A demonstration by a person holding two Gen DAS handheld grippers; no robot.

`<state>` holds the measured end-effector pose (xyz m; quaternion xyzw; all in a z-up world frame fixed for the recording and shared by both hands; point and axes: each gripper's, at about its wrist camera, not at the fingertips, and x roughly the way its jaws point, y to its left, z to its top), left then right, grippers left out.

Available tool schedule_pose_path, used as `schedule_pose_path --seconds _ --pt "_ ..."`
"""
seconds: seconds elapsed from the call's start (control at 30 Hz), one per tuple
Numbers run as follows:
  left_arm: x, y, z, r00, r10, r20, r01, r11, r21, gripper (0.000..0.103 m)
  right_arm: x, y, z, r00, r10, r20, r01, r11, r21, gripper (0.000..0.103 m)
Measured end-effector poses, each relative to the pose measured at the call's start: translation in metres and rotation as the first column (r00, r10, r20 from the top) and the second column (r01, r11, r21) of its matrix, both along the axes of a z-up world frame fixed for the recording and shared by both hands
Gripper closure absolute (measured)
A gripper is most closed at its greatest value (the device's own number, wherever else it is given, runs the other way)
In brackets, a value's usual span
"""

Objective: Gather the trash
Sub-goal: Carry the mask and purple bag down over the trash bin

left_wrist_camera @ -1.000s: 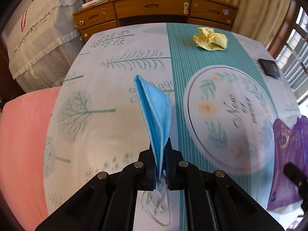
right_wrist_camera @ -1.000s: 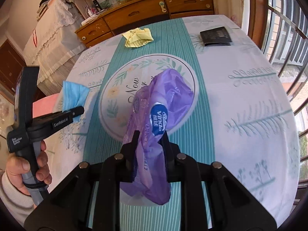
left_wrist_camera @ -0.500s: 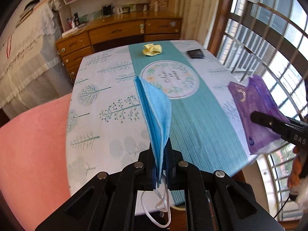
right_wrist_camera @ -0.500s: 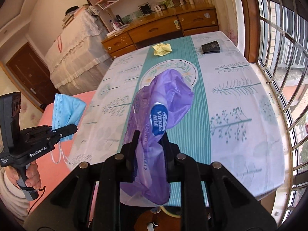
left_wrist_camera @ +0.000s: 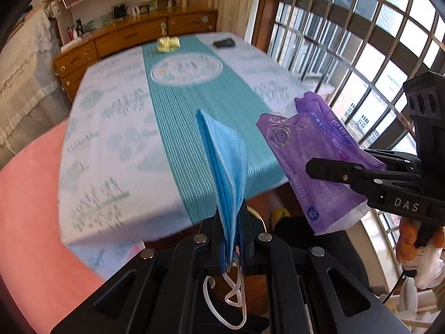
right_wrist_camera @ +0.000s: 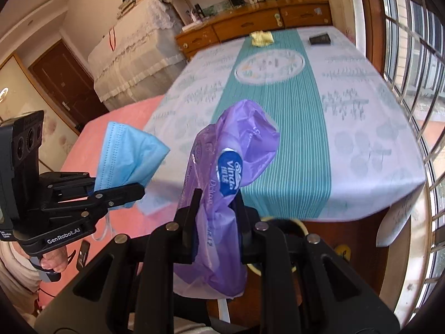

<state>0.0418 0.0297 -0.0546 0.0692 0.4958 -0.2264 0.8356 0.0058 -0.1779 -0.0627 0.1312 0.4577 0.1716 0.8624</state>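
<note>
While both grippers hang past the near edge of the table [left_wrist_camera: 111, 128], I read the coming move as a drop, and what matters is what lies below them. In the right view a dark, pale-rimmed opening, a bin [right_wrist_camera: 286, 222] I judge, shows on the floor just under the table's near edge, straight beneath the right gripper [right_wrist_camera: 217, 203]. In the left view the same bin [left_wrist_camera: 289, 220] sits below and to the right of the left gripper [left_wrist_camera: 232, 214]. So the right hand looks nearer to it, and the left must swing rightward.

The right gripper is clamped on a purple wrapper [right_wrist_camera: 230, 183], its long axis running up and away from the fingers, its lower end sagging below them. The left gripper pinches a folded blue mask [left_wrist_camera: 226, 167], held edge-on, long axis pointing toward the table, ear loops [left_wrist_camera: 230, 295] dangling beneath. The two grippers are near each other, side by side, the wrapper [left_wrist_camera: 311, 150] just right of the mask.

On the table's far end, a yellow wad [left_wrist_camera: 168, 44] lies on the teal stripe, a dark flat thing [left_wrist_camera: 224, 43] to its right; both are well apart from the grippers.

Against a second ago, both grippers have pulled back from over the table to beyond its near edge. The loads are unchanged.
</note>
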Motion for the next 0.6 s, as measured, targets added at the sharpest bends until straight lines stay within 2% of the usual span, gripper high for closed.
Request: schedule_pose_path --seconds 0.17,0.37,0.6 --pt "-0.018 -0.013 -0.075 0.994 -0.027 -0.105 0.030 0.999 0.030 0.097 -0.020 0.001 -0.065 0.994 -0.004 -0.106 0.001 1.000 -0.029 0.086" --pt "-0.024 -0.038 -0.161 0.973 -0.055 -0.226 0.073 0.995 0.071 0.097 -0.026 -0.001 -0.149 0.969 -0.025 -0.245 0.009 0.998 -0.068 0.086" --pt "-0.023 -0.062 -0.235 0.960 -0.040 -0.275 0.076 0.990 0.120 0.097 -0.015 -0.002 -0.232 0.939 -0.061 -0.337 0.028 0.995 -0.100 0.086"
